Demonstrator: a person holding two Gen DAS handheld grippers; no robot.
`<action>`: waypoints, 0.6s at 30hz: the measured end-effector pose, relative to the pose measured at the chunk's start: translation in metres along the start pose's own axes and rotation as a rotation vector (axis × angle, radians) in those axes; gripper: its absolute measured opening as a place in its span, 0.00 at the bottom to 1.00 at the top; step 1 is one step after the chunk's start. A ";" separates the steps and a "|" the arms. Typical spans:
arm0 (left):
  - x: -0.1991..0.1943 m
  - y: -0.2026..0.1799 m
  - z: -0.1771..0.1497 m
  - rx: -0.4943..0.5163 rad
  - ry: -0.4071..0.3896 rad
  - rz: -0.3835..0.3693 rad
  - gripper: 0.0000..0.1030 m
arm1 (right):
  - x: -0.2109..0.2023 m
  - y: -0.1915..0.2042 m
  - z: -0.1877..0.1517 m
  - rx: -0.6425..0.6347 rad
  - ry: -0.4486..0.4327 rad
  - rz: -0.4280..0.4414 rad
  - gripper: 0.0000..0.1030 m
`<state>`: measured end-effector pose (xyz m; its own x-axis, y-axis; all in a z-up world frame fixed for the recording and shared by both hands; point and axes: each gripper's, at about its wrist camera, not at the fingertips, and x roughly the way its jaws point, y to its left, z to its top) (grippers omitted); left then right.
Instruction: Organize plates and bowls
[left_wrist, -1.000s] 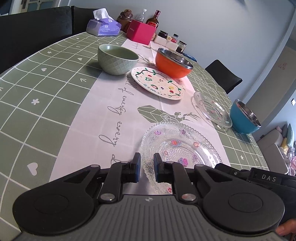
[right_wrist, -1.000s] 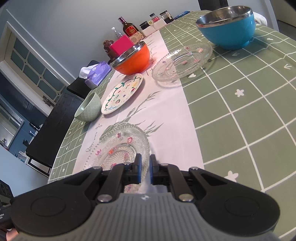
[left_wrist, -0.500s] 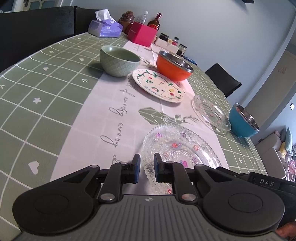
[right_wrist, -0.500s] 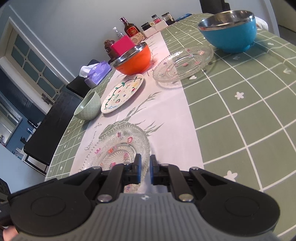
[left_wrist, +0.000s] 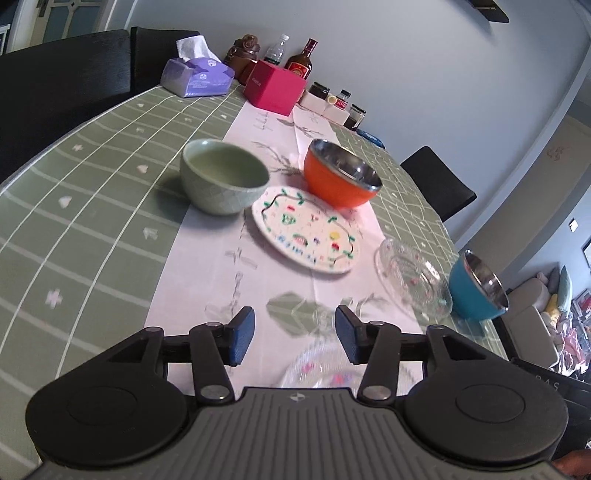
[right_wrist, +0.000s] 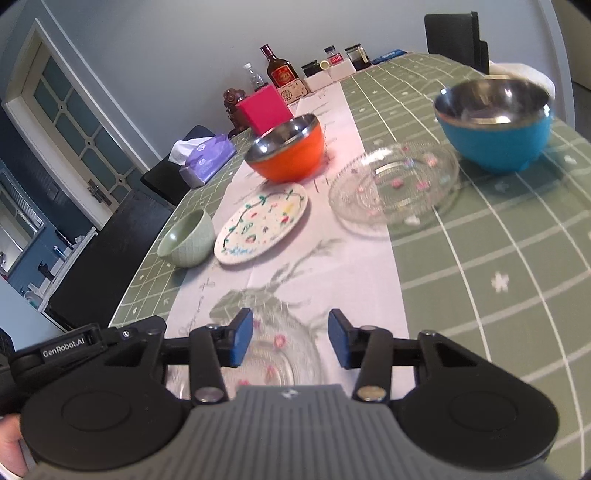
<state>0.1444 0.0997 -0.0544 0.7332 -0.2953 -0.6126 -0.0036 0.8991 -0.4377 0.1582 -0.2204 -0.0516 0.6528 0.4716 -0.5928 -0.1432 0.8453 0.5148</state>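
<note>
both claws (left_wrist: 294, 339) (right_wrist: 290, 339) opening, released glass plate (right_wrist: 273, 354).

Left wrist view: sits behind its own hand-held gripper (left_wrist: 294, 339), low over the near end of the counter (left_wrist: 92, 229), angled down, facing along it toward the far wall. Right wrist view: same setup behind its hand-held gripper (right_wrist: 291, 341), tilted. Both share the painted plate (left_wrist: 306, 229) (right_wrist: 261, 229), orange bowl (left_wrist: 341, 179) (right_wrist: 286, 153), blue bowl (left_wrist: 478, 288) (right_wrist: 495, 125).

Black hand-held gripper (left_wrist: 294, 334), blue pads (left_wrist: 242, 334)
</note>
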 end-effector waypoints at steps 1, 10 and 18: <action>0.005 0.000 0.006 -0.001 0.000 0.004 0.57 | 0.005 0.002 0.008 -0.003 0.002 0.007 0.44; 0.054 0.015 0.049 0.005 0.032 0.049 0.57 | 0.056 0.018 0.062 -0.052 0.042 -0.010 0.52; 0.094 0.023 0.062 -0.022 0.042 0.077 0.57 | 0.112 0.007 0.081 -0.004 0.114 -0.029 0.53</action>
<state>0.2552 0.1126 -0.0813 0.7008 -0.2396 -0.6720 -0.0736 0.9126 -0.4022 0.2906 -0.1816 -0.0643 0.5682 0.4718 -0.6742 -0.1279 0.8600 0.4940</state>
